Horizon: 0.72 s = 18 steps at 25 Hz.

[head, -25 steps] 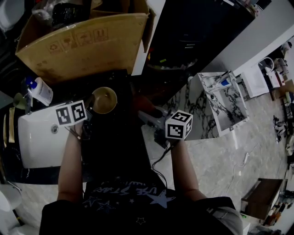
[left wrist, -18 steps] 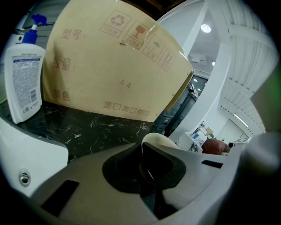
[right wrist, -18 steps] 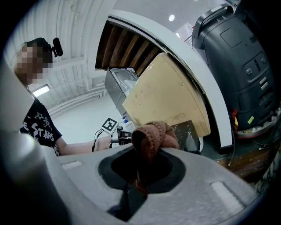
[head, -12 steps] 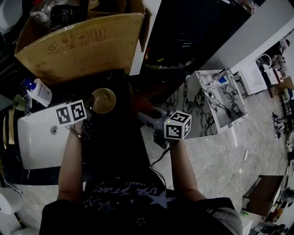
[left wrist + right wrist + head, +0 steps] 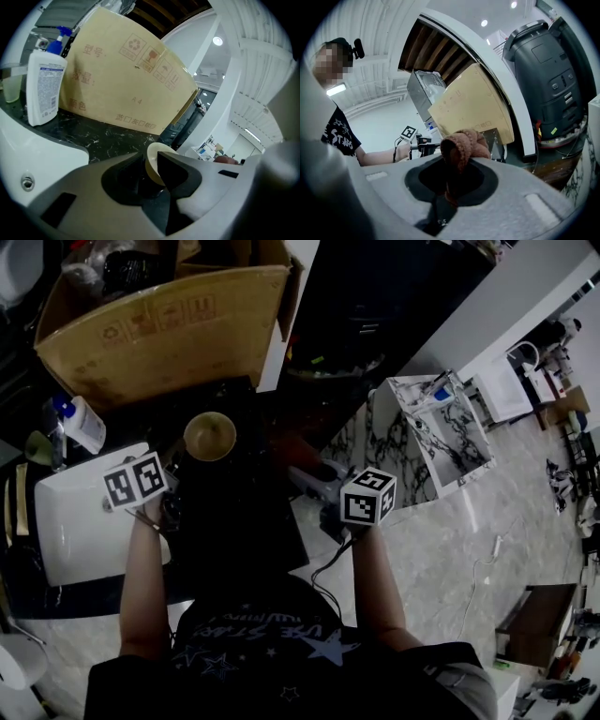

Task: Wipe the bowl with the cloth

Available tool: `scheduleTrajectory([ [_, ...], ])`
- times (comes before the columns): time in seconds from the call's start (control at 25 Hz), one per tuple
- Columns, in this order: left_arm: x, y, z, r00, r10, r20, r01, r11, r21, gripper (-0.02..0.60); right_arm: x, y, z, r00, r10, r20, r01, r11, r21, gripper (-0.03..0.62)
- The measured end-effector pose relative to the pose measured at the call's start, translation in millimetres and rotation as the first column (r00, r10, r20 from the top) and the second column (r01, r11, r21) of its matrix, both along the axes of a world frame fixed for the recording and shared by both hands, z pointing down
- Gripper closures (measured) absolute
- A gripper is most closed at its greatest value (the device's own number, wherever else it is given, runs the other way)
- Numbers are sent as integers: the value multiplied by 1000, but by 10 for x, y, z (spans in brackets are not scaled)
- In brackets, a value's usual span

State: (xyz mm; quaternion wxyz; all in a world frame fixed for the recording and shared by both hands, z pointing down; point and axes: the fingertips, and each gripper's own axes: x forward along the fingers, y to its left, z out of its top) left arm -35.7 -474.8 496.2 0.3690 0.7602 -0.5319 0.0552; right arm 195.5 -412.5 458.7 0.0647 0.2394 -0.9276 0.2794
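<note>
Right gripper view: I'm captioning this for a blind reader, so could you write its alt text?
The right gripper is shut on a bunched reddish-brown cloth. Beyond it stand a tan cardboard box and a dark grey machine; a person stands at left.

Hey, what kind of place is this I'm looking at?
Probably a washbasin counter in a workshop or storeroom, not a lived-in home: a white basin sits in a dark marbled counter, a pump bottle stands beside it, and a large cardboard box stands right behind.
</note>
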Motion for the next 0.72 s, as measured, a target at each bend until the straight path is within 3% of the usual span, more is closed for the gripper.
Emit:
scheduleTrajectory([
  [0.4, -134, 723, -70, 988, 144, -60, -143, 990, 14, 503, -339, 605, -157, 994, 108, -35, -106, 993, 43, 546],
  [0.6, -111, 1172, -52, 962, 253, -102, -254, 967, 6, 503, -586, 1077, -151, 985, 152, -77, -147, 987, 63, 546],
  [0.72, -122, 1415, -73, 947, 310, -85, -308, 951, 27, 503, -693, 1359, -142, 976, 189, -108, -181, 981, 75, 546],
])
